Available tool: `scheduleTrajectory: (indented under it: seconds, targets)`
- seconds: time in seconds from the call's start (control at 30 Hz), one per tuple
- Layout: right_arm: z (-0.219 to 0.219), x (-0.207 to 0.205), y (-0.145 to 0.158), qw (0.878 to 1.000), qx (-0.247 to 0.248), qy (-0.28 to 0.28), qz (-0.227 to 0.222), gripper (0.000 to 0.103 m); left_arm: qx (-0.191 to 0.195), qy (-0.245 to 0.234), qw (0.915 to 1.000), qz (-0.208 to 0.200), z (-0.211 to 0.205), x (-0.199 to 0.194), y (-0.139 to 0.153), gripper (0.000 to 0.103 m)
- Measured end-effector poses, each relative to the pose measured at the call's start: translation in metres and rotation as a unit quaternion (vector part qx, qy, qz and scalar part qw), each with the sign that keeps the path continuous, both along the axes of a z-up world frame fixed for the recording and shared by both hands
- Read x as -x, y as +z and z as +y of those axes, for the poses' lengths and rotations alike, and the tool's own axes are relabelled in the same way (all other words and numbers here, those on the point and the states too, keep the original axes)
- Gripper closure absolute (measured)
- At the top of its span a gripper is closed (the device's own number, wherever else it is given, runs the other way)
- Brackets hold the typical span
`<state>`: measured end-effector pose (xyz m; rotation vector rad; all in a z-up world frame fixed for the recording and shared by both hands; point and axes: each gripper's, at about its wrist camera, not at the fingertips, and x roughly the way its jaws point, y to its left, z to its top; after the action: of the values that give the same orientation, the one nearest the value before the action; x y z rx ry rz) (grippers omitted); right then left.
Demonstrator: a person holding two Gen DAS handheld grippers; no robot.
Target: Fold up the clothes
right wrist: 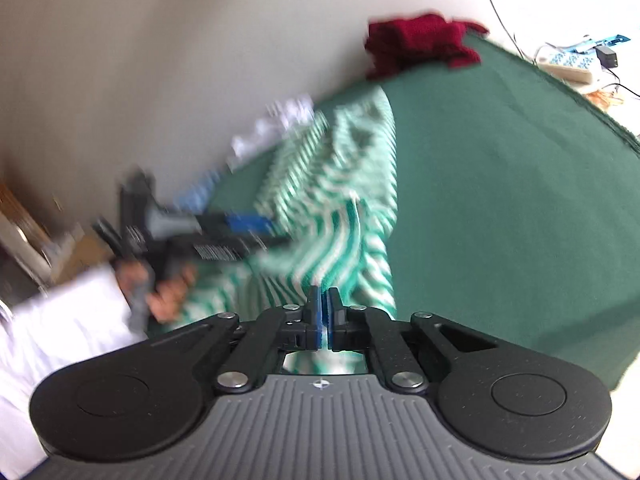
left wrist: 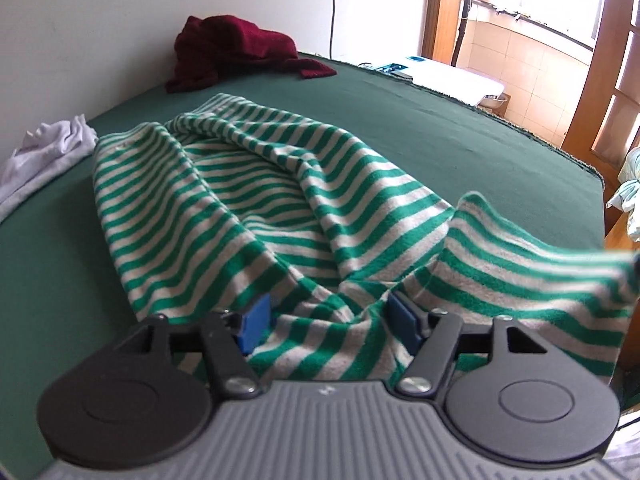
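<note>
1. A green-and-white striped garment (left wrist: pixel 256 200) is spread, rumpled, across a dark green cloth-covered surface (left wrist: pixel 440 128), its near edge gathered at both grippers.
2. The left gripper (left wrist: pixel 326 320) is seen with its blue pads (left wrist: pixel 256 320) standing well apart; striped fabric lies bunched between them, but it cannot be told that the pads press on it.
3. In the left wrist view, a fold of the garment is lifted towards the right edge, where the picture is blurred.
4. The right gripper (right wrist: pixel 323 314) is seen with its jaws drawn together, and a thin edge of the striped garment (right wrist: pixel 340 216) is pinched between the blue pads.
5. In the right wrist view, the left gripper (right wrist: pixel 256 226) is shown at the left, blurred, held by a hand (right wrist: pixel 168 296) with a white sleeve (right wrist: pixel 68 312) behind it.
6. A dark red garment (left wrist: pixel 236 48) is heaped at the far side of the surface, against a pale wall (left wrist: pixel 120 20).
7. A crumpled white garment (left wrist: pixel 48 156) lies at the left edge of the surface, just beside the striped one.
8. A white box-like object (left wrist: pixel 452 74) is seen beyond the far right edge, near a wooden door frame (left wrist: pixel 592 100).
</note>
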<state>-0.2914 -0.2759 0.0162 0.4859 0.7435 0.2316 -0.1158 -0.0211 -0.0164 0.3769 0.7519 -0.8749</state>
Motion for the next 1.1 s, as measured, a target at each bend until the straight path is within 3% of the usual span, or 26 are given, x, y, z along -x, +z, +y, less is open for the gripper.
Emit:
scheduleTrajectory:
  seconds: [0.1, 0.23, 0.33, 0.43, 0.5, 0.6, 0.7, 0.77, 0.83, 0.97, 1.1]
  targets:
    - [0.007, -0.004, -0.014, 0.997, 0.042, 0.025, 0.058, 0.1, -0.002, 0.005, 1.0, -0.008, 0.002, 0.002, 0.001, 0.028]
    - [0.004, -0.007, 0.008, 0.999, 0.037, -0.003, 0.009, 0.081, 0.005, 0.019, 0.999, -0.041, 0.009, 0.017, 0.025, 0.033]
    - [0.013, -0.017, 0.025, 0.998, 0.043, -0.012, -0.054, 0.081, 0.015, 0.019, 0.9976, -0.066, 0.025, 0.038, 0.046, 0.03]
    - [0.039, -0.031, 0.013, 0.996, 0.066, 0.005, -0.06, 0.078, 0.018, 0.003, 0.9981, -0.059, 0.037, 0.059, 0.053, 0.028]
    - [0.048, -0.038, 0.001, 0.996, 0.08, 0.014, -0.046, 0.077, -0.011, -0.012, 0.9977, -0.066, 0.038, 0.075, 0.044, 0.026]
    - [0.051, -0.041, -0.015, 0.993, 0.109, 0.032, -0.01, 0.077, -0.091, -0.013, 0.9915, -0.092, 0.042, 0.09, 0.012, 0.029]
    - [0.043, -0.027, -0.02, 0.987, 0.155, 0.043, 0.018, 0.079, -0.095, 0.011, 0.9913, -0.09, 0.066, 0.091, 0.003, 0.022]
    - [0.036, -0.018, -0.016, 0.985, 0.169, 0.04, 0.019, 0.074, -0.089, 0.035, 0.9921, -0.081, 0.081, 0.087, 0.011, 0.021]
    - [0.027, -0.016, 0.0, 0.988, 0.153, -0.004, -0.018, 0.072, -0.084, 0.054, 0.9915, -0.084, 0.093, 0.084, 0.02, 0.02]
    - [0.033, -0.022, 0.025, 0.99, 0.074, -0.035, -0.117, 0.055, -0.055, 0.056, 0.993, -0.088, 0.099, 0.094, 0.044, 0.022]
    - [0.081, -0.048, 0.008, 0.992, 0.081, 0.045, -0.086, 0.054, -0.047, 0.034, 0.995, -0.081, 0.086, 0.107, 0.038, 0.019]
